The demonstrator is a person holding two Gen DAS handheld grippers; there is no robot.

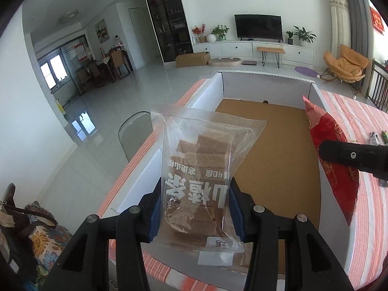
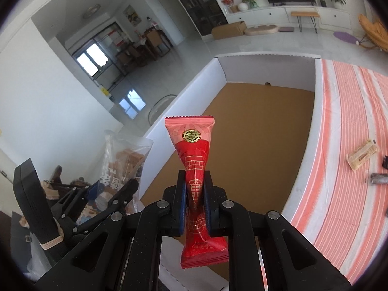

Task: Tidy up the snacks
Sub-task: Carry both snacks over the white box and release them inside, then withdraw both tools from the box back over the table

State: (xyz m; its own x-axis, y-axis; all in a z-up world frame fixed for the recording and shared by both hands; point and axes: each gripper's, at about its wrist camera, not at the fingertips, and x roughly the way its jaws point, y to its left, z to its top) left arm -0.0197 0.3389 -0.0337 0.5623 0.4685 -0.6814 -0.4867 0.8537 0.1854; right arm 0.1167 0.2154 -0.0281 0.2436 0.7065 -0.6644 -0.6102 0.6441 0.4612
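The left gripper (image 1: 195, 208) is pinching a clear snack bag (image 1: 201, 169), holding it up over the white box (image 1: 213, 92). The right gripper (image 2: 195, 195) is squeezing a red packet (image 2: 196, 169), hanging above the box too. Lower both gently before letting go.
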